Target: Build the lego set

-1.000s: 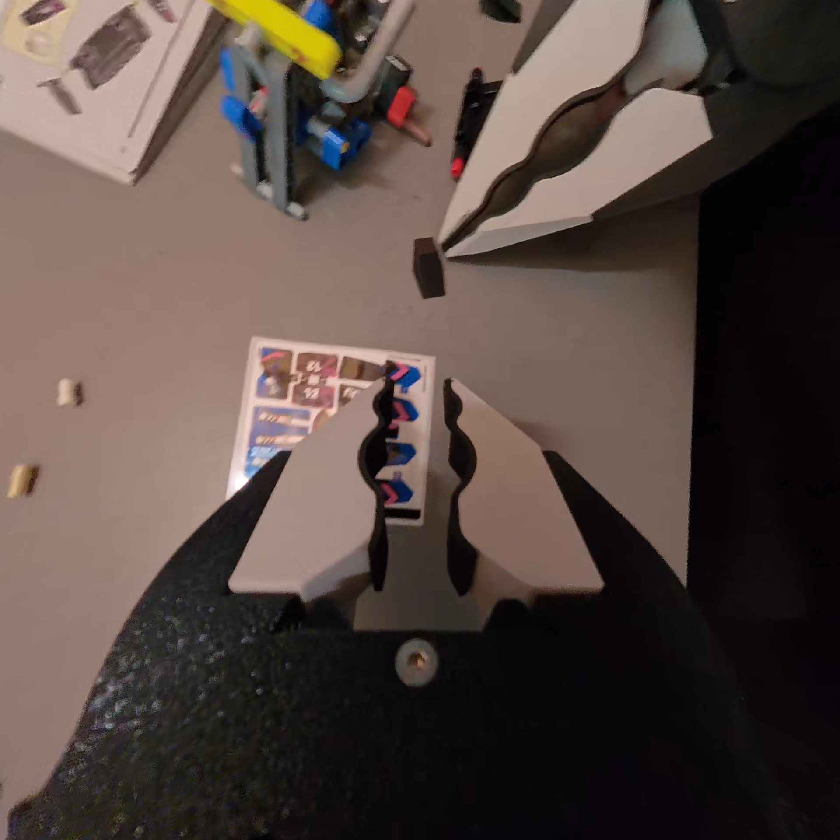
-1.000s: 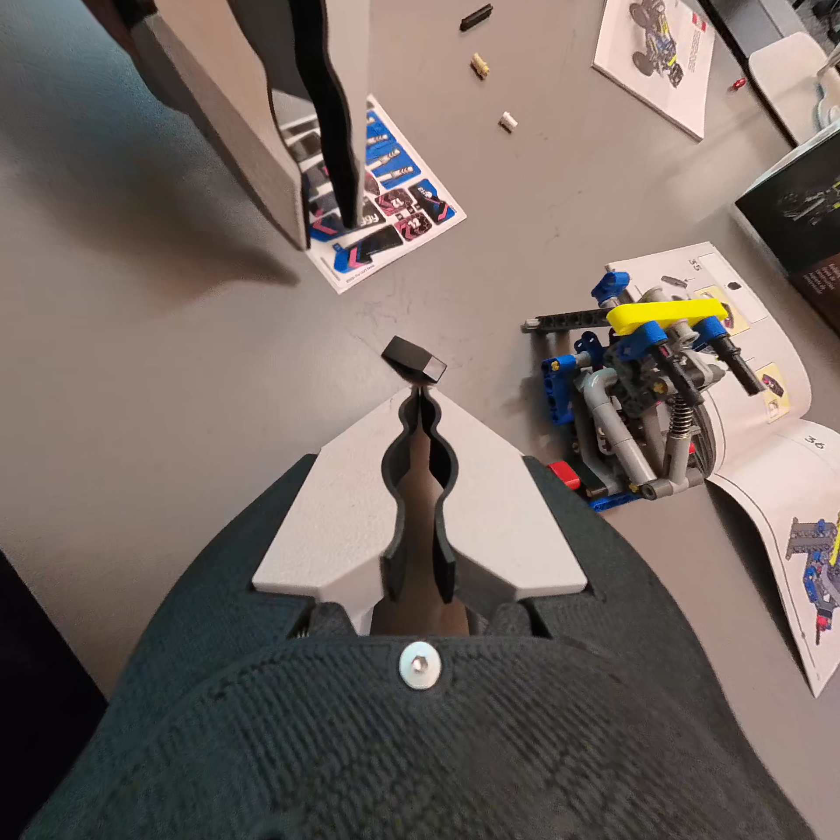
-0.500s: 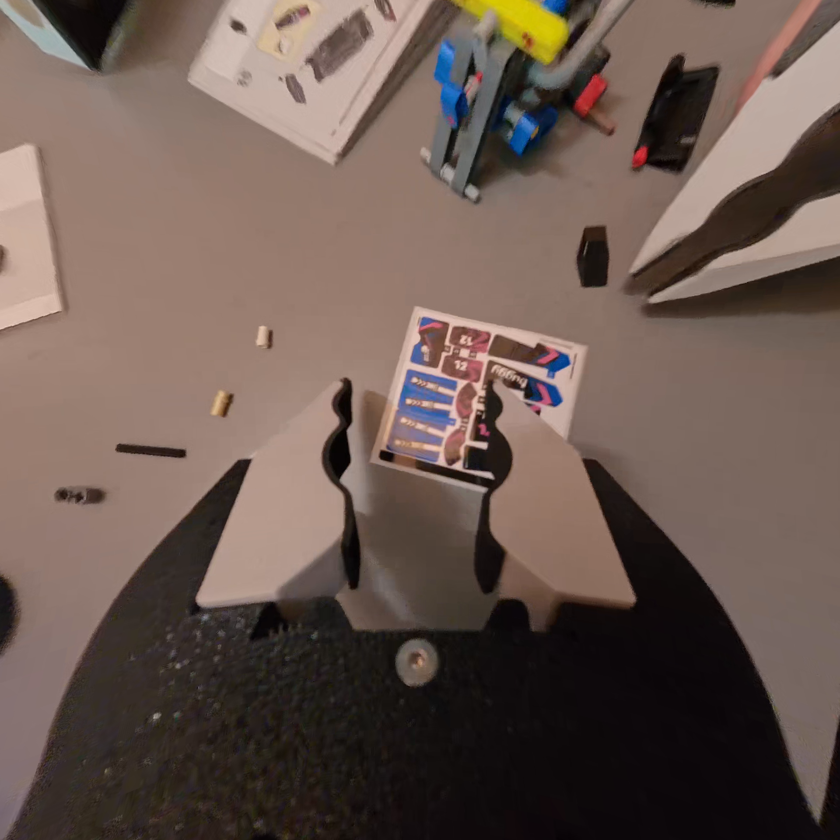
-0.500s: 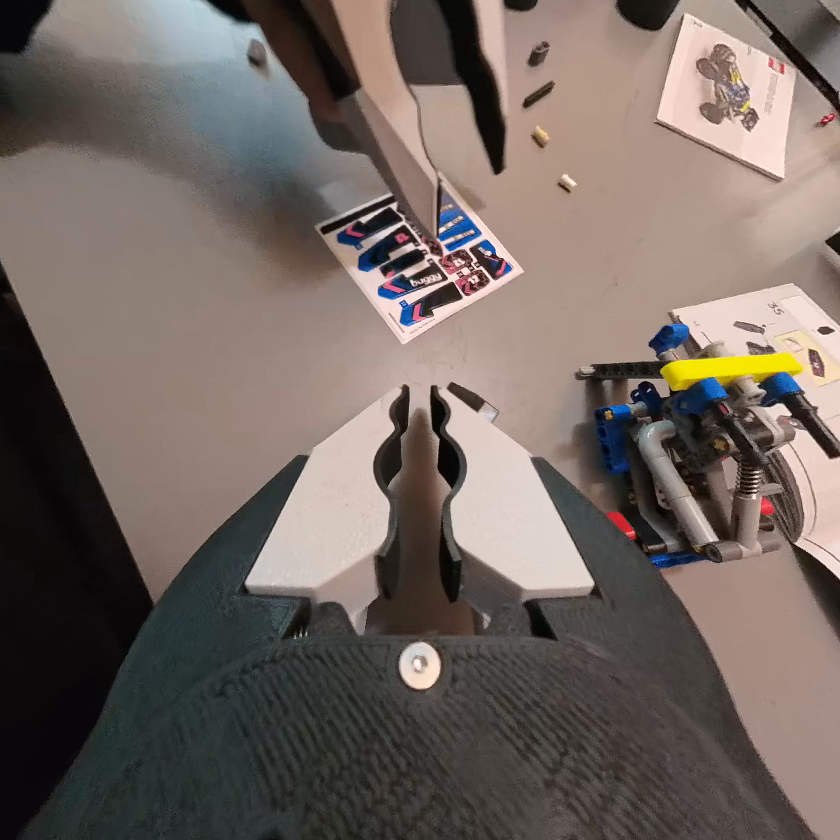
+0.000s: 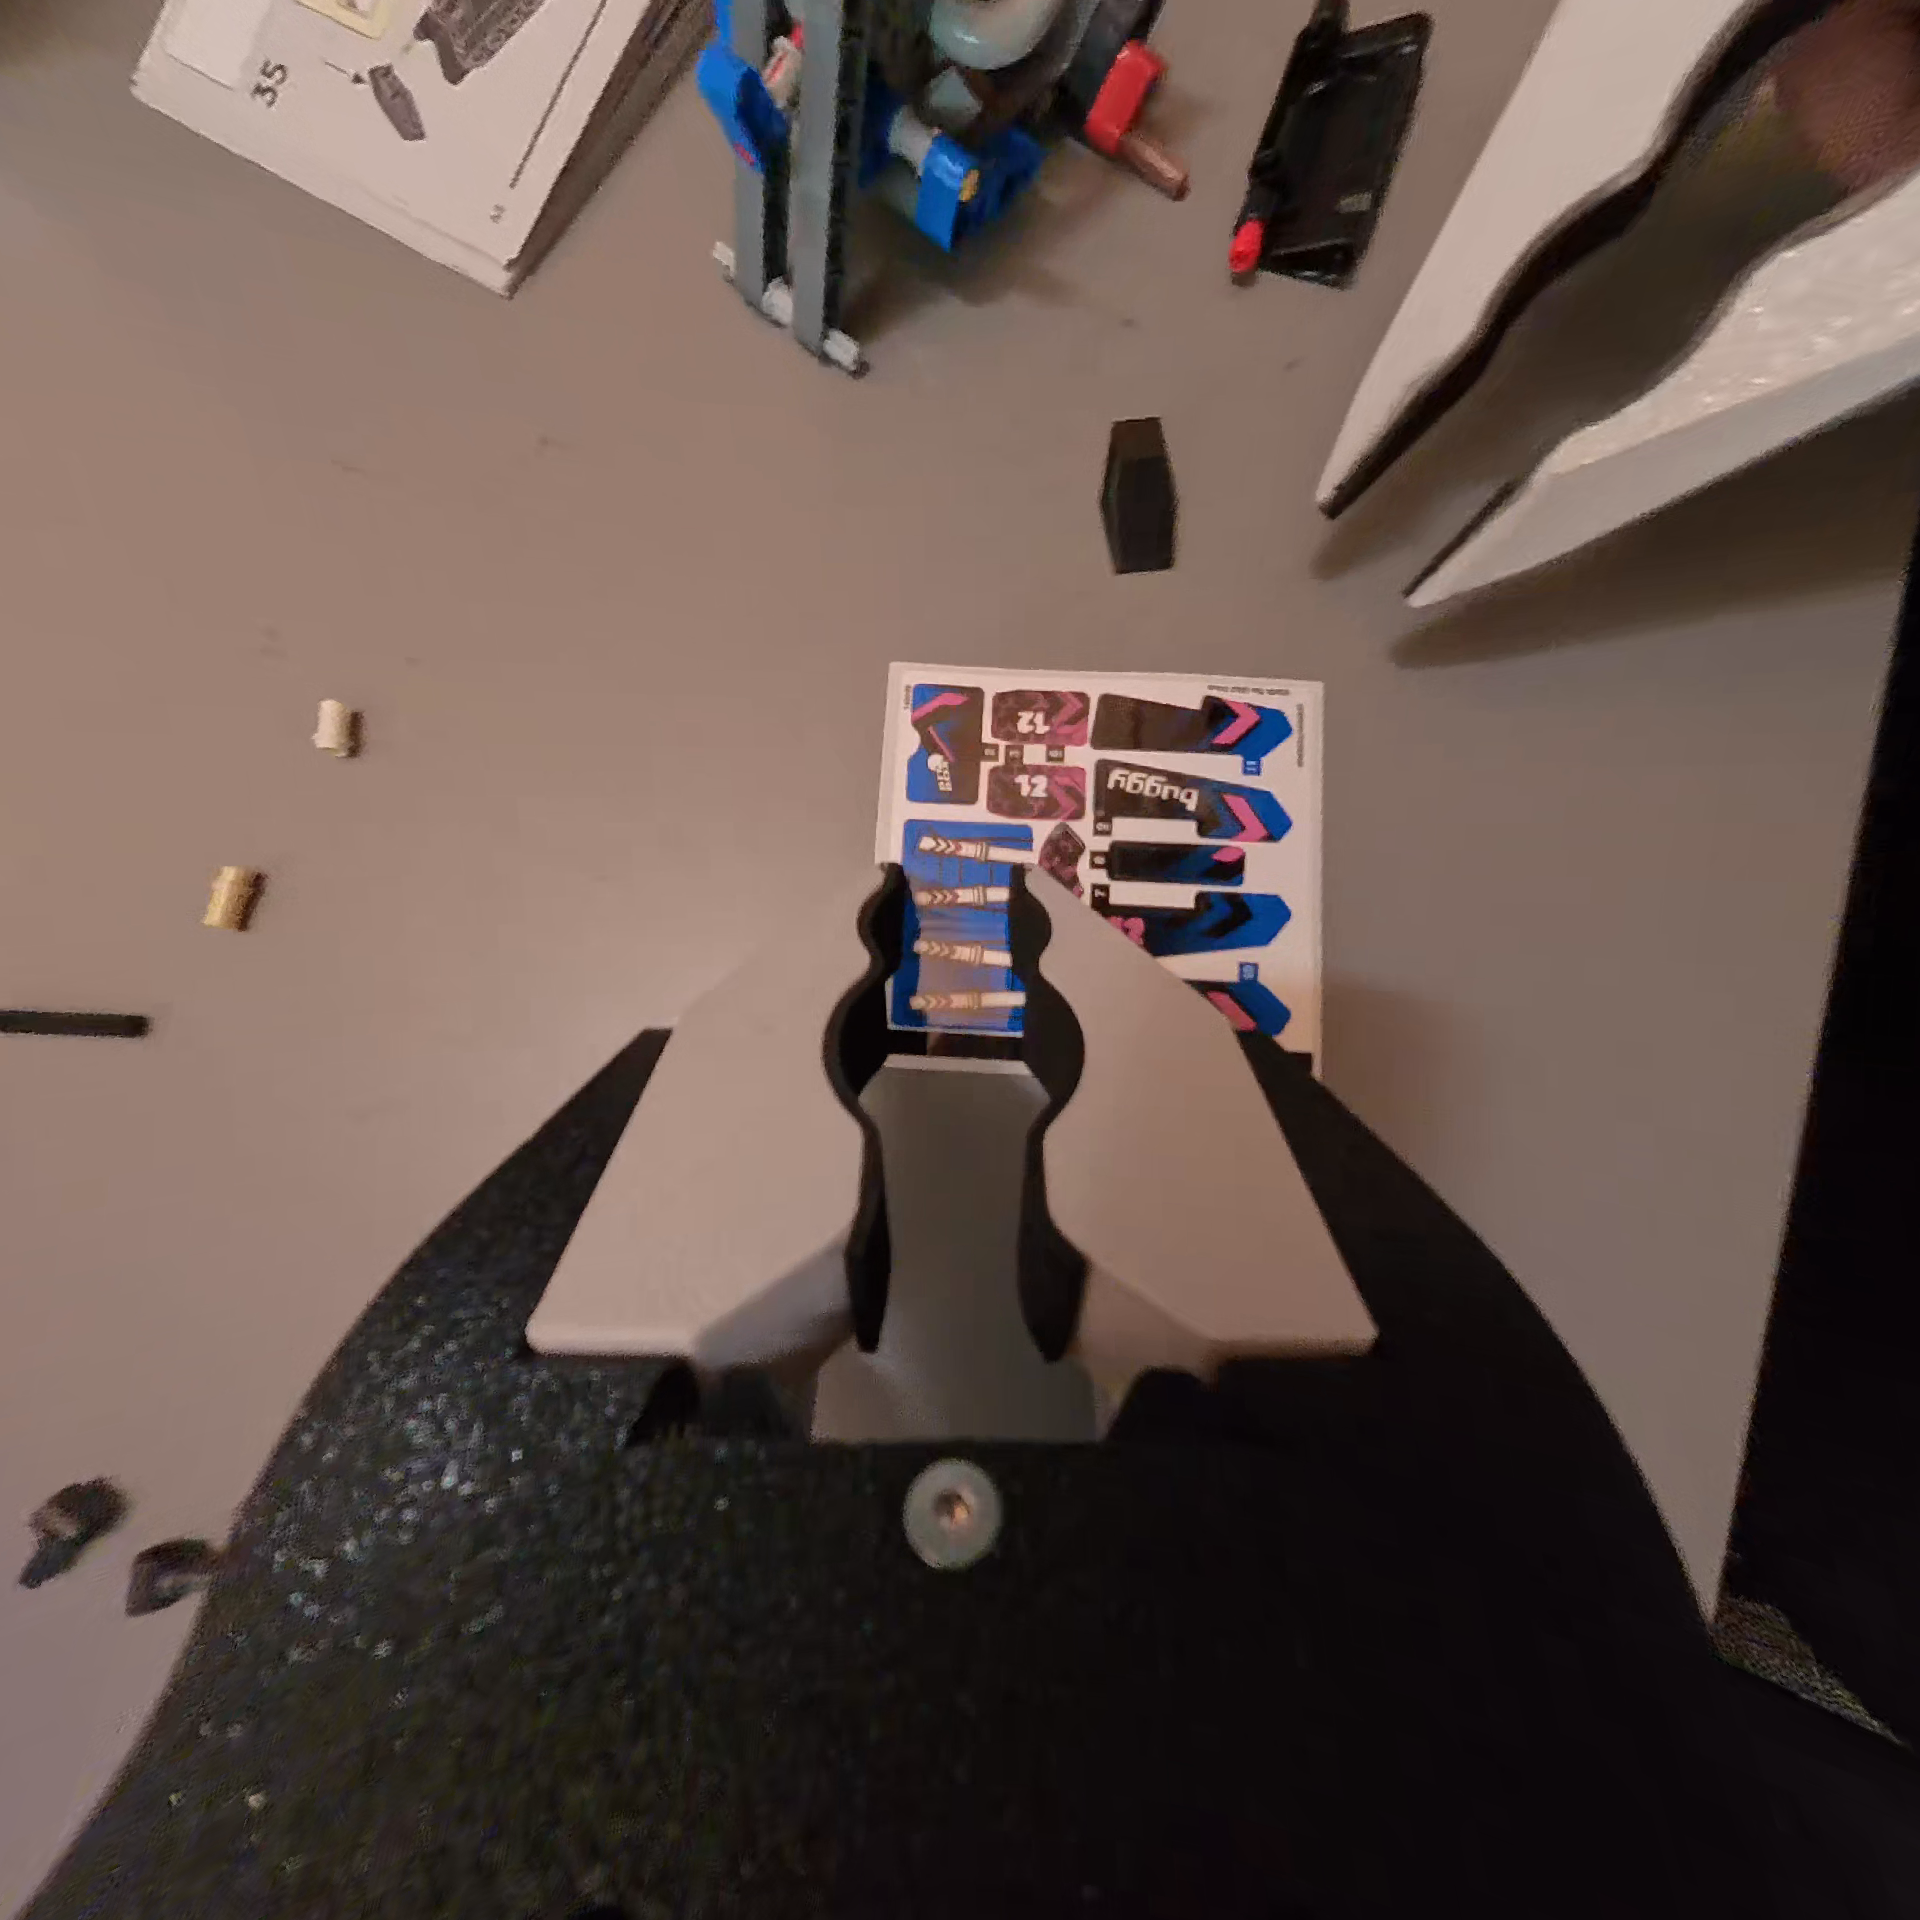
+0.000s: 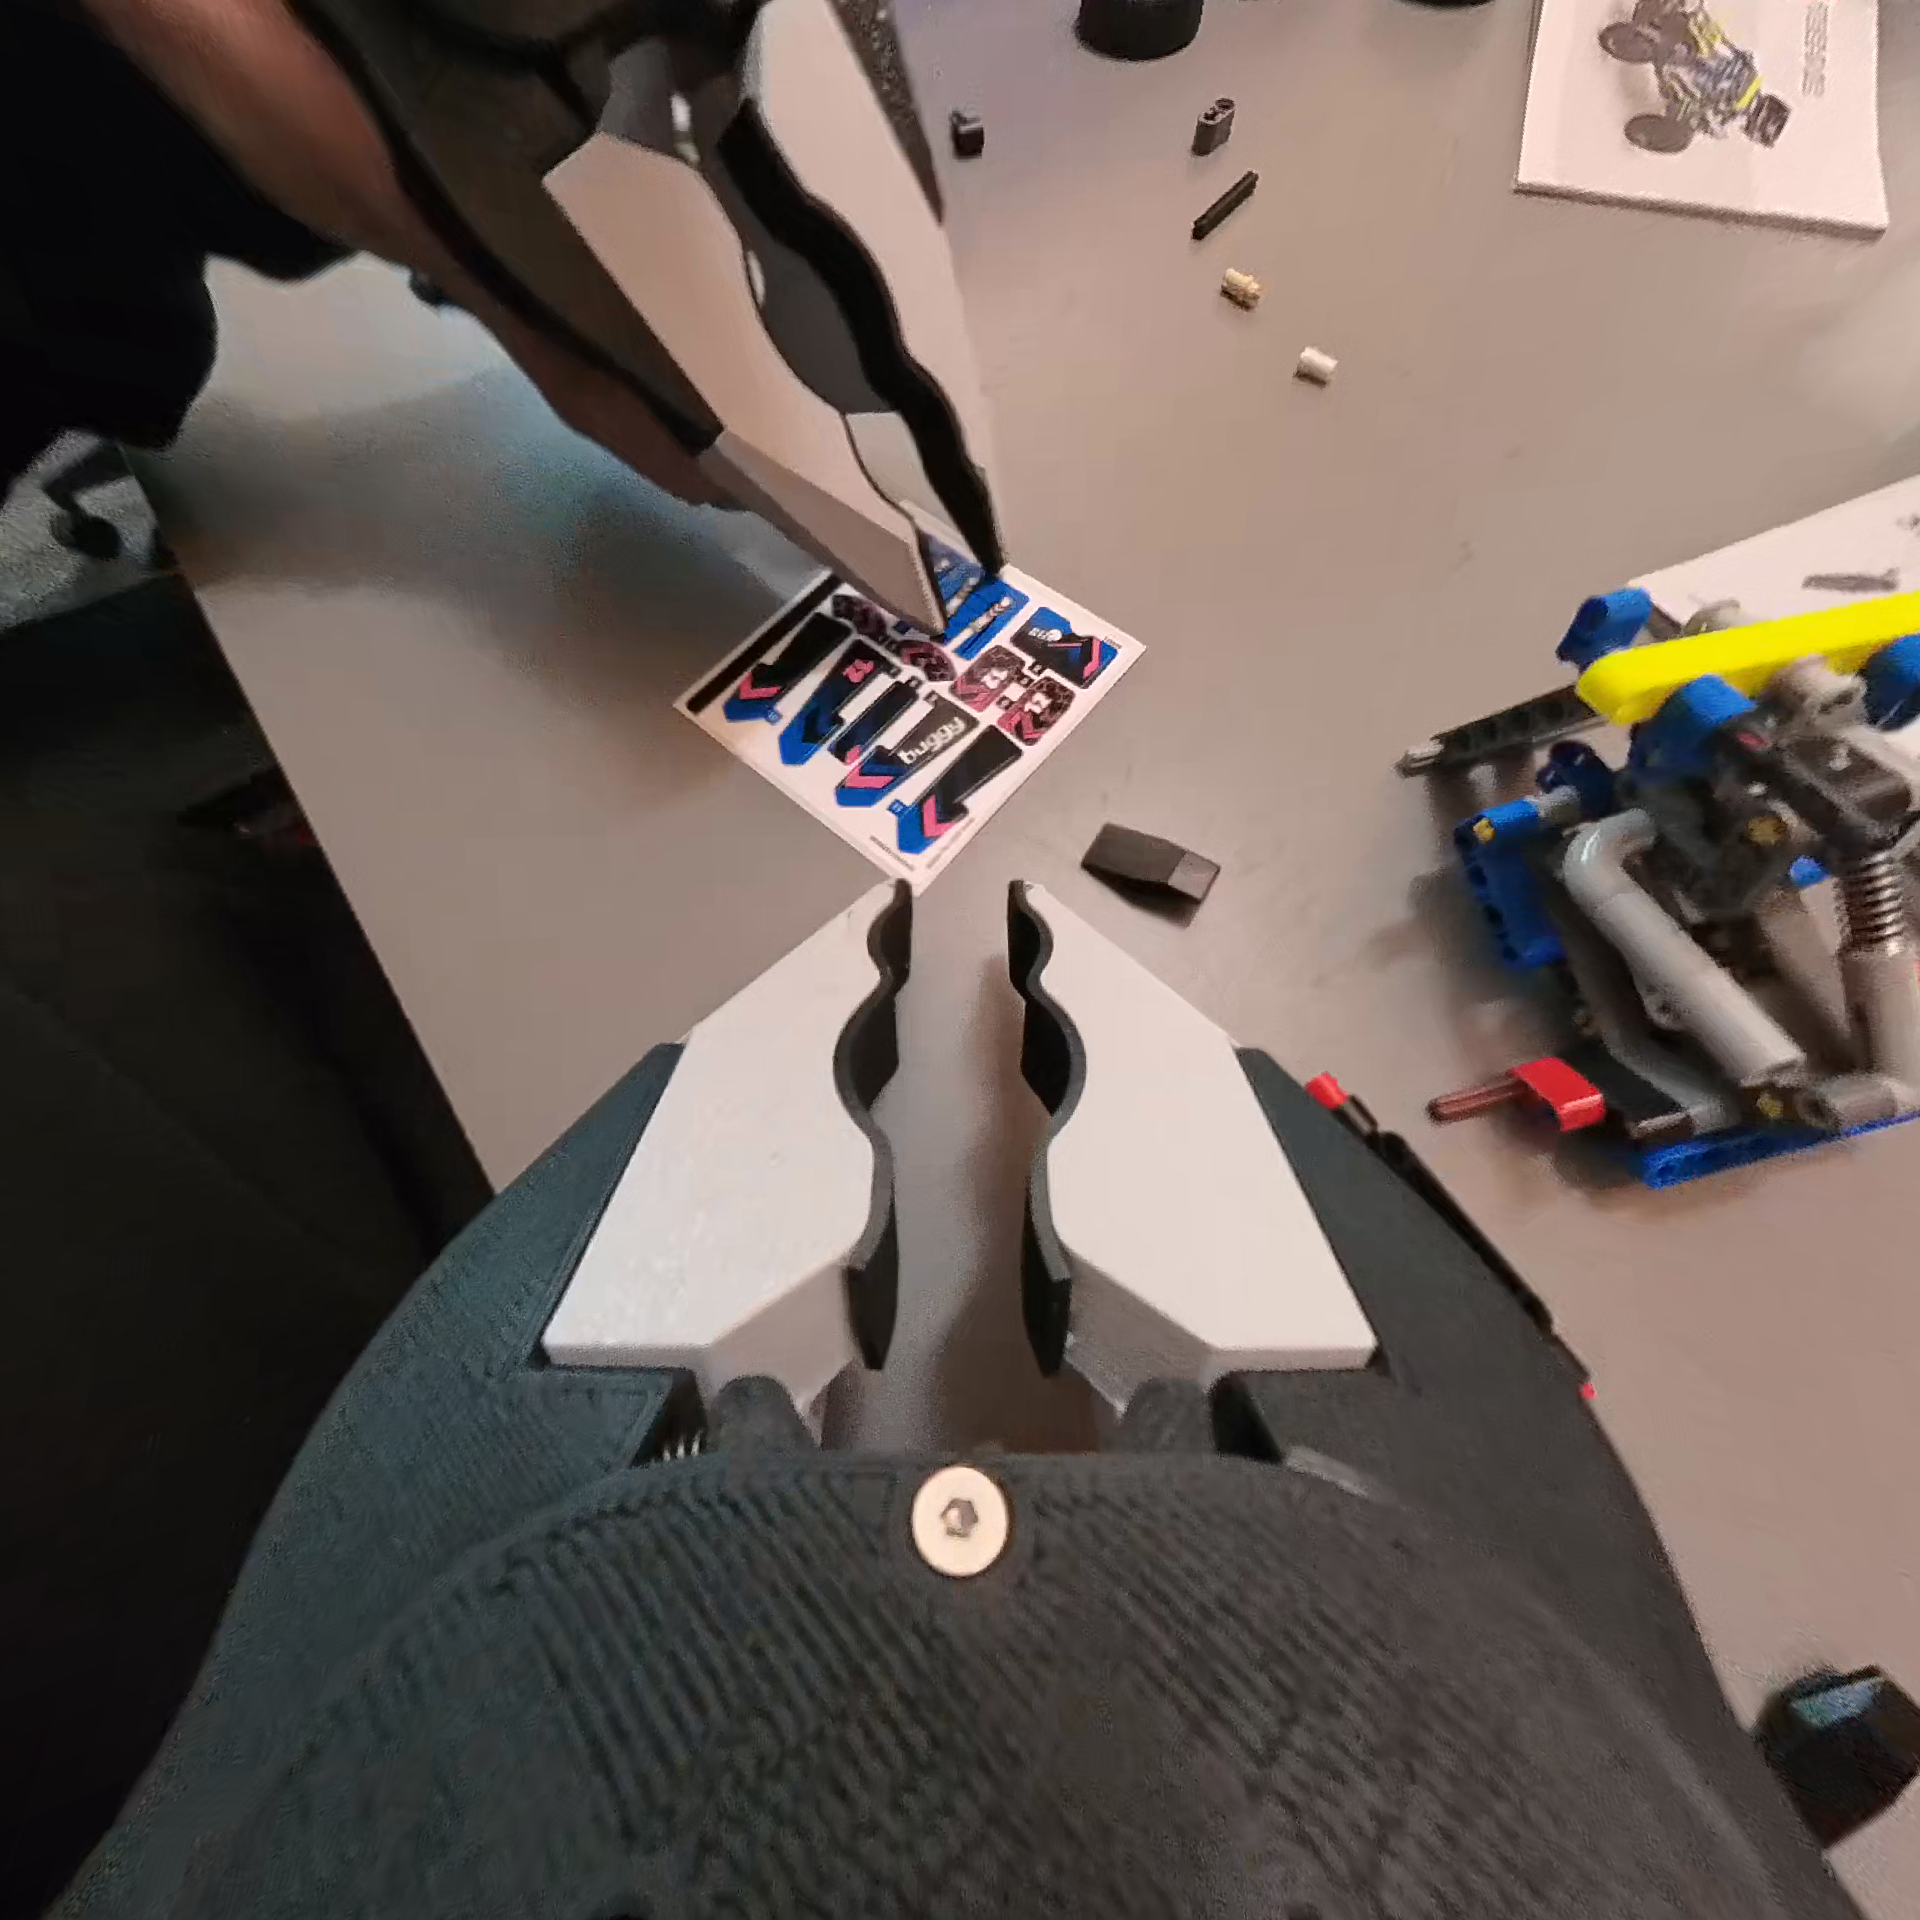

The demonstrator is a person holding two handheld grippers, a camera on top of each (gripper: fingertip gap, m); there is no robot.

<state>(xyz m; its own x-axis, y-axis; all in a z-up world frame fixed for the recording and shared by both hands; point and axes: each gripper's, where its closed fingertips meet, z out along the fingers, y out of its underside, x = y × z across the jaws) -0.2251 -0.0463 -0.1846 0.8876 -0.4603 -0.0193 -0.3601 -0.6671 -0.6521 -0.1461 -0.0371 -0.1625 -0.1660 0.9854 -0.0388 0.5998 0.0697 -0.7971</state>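
Since a second earlier, my right gripper [image 6: 958, 899] had drawn back from the small black wedge-shaped plastic brick [image 6: 1151, 858] and parted its fingers; the brick lay on the grey tabletop [image 6: 1299, 582] just right of the tips, untouched. My left gripper [image 5: 954, 883] had come down over the near corner of the white sticker sheet with blue, pink and black decals [image 5: 1143, 790], its fingers a narrow gap apart with nothing clamped. Whether its tips touched the sheet I could not tell. The half-built blue, grey and yellow brick vehicle [image 6: 1704, 831] stood farther right.
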